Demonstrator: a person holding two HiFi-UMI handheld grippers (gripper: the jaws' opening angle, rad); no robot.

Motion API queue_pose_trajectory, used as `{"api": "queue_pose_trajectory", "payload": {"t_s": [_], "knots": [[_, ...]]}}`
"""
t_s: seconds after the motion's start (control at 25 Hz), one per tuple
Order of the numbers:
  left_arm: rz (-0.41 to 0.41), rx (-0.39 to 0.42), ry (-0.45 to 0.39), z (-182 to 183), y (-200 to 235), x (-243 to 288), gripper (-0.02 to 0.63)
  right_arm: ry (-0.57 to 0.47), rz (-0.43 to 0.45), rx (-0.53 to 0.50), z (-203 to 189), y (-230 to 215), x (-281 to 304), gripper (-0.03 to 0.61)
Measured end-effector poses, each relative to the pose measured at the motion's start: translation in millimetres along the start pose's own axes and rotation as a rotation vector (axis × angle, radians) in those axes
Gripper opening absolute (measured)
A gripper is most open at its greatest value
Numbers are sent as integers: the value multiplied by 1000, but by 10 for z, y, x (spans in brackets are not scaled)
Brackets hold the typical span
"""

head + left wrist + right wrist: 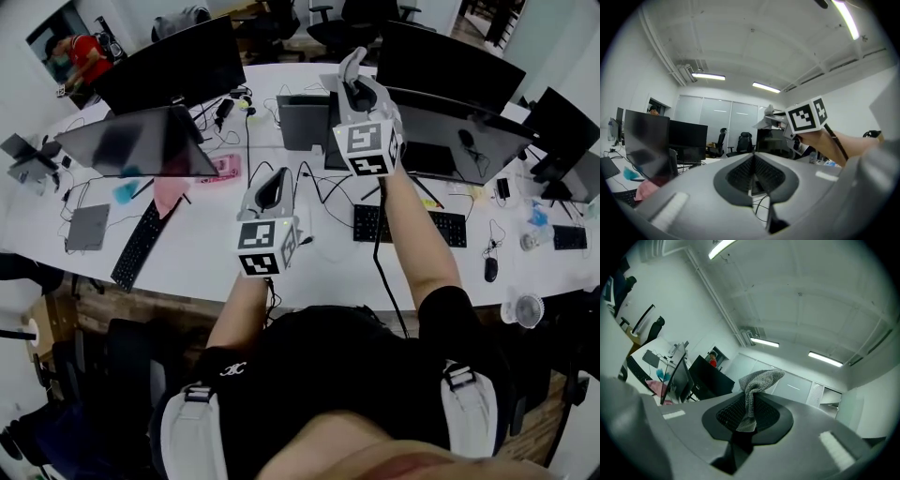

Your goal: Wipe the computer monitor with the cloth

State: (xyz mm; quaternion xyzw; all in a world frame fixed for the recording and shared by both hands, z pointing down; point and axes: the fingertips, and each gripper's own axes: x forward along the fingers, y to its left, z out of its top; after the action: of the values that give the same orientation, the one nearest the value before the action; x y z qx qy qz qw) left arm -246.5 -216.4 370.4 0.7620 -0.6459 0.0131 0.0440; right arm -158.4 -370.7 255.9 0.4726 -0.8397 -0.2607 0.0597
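A grey knitted cloth (753, 386) is pinched between the jaws of my right gripper (750, 399) and sticks up past their tips. In the head view the right gripper (354, 60) is held high over the desk, the cloth (351, 66) at its tip. It hovers between a dark tilted monitor (461, 131) on the right and a grey box (302, 120). My left gripper (272, 180) is lower and nearer me, its jaws shut with nothing between them (753, 158). From the left gripper view the right gripper's marker cube (806, 115) shows up ahead.
The long white desk (197, 248) holds a second tilted monitor (141, 141) at the left, two more monitors (173, 61) behind, keyboards (139, 246), a pink item (171, 192), cables and a mouse (490, 269). A person in red (82, 54) sits at the far left.
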Motion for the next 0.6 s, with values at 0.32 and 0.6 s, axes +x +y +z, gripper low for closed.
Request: {"api": "queue_pose_trajectory", "payload": {"t_s": [0.32, 0.6], "knots": [[-28, -22, 2, -40, 174, 147, 52, 148, -46, -107, -371, 11, 249, 29], [-91, -34, 9, -91, 165, 338, 51, 210, -107, -147, -543, -180, 252, 29]]}}
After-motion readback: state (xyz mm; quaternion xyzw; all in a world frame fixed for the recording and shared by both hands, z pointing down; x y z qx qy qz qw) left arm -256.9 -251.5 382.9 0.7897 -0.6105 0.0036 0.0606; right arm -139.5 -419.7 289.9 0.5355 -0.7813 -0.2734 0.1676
